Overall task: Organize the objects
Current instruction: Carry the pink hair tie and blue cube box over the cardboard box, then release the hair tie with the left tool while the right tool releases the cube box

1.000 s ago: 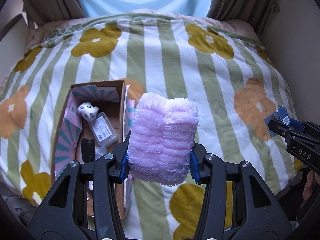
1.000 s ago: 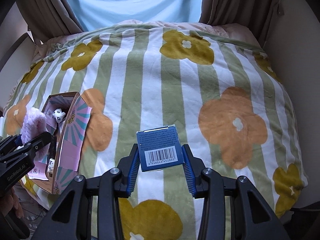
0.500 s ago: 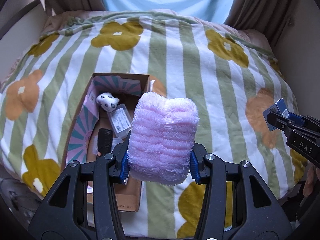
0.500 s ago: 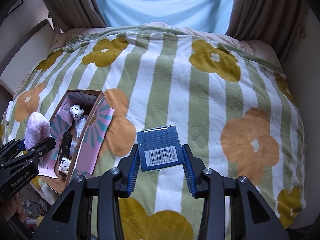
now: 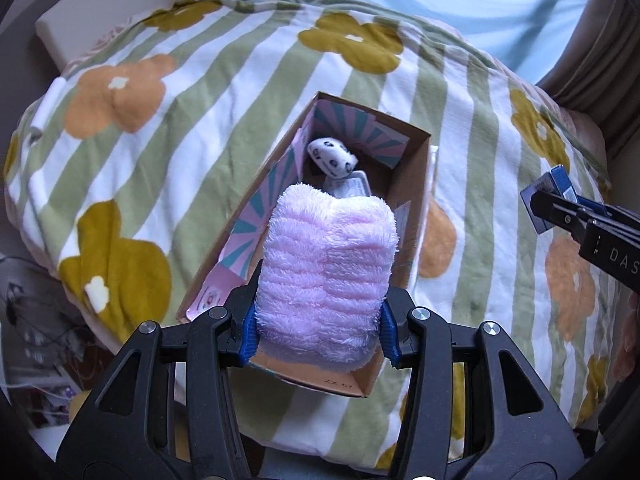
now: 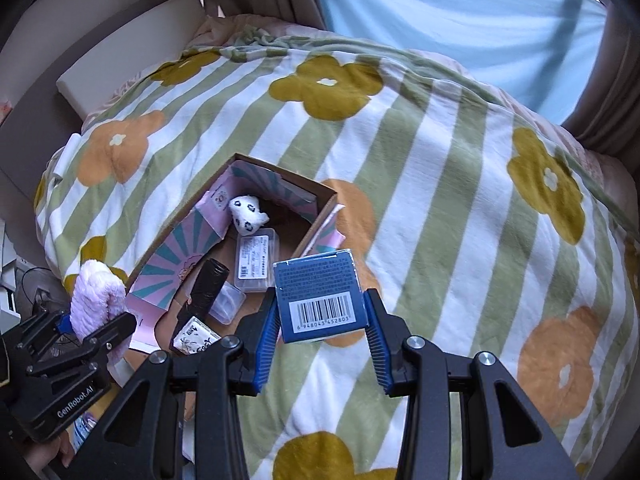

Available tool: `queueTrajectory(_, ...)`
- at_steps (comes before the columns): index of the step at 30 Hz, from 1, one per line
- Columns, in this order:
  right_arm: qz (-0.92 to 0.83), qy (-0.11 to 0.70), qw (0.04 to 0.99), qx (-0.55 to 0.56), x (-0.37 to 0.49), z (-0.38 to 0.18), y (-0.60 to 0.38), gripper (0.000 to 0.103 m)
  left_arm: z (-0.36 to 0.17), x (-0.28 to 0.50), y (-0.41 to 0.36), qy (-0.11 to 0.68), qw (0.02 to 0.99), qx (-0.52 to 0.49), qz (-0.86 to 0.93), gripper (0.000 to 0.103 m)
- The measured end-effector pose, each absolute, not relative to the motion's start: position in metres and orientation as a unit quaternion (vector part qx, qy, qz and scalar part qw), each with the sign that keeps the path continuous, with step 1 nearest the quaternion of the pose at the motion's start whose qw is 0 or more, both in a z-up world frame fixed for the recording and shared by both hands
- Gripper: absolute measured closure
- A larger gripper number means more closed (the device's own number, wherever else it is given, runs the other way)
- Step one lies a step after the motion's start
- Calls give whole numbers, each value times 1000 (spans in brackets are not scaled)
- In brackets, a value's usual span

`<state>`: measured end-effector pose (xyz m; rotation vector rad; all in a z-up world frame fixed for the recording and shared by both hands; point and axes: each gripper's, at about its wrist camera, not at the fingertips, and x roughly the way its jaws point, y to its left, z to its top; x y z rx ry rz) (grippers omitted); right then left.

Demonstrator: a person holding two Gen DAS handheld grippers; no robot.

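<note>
Floral blanket [image 5: 168, 128]; cardboard box [image 5: 416, 184] interior half hidden behind pink towel [image 5: 326, 280].

Both grippers were black plastic with blue ridged pads. The left gripper [image 5: 318, 330] had shiny silver screws. Seen from the right gripper [image 6: 322, 334], its side said "GenRobot.AI" in white letters. The right one's side said "DAS".

Pink fluffy cloth [image 5: 326, 276]; blue box [image 6: 320, 294]; green-striped, flowered blanket [image 6: 440, 168].
</note>
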<state>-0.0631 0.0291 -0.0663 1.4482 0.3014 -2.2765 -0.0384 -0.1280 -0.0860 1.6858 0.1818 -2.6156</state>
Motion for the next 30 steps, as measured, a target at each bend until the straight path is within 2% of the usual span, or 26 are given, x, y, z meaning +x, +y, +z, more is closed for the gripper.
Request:
queueTrajectory(21, -765, 161, 236, 578, -154, -182, -68, 65, -201, -86, -174, 100, 66, 618, -777, 60)
queueTrajectory(30, -752, 151, 253, 589, -163, -190, -78, 64, -206, -89, -169, 75, 75, 623, -775, 58)
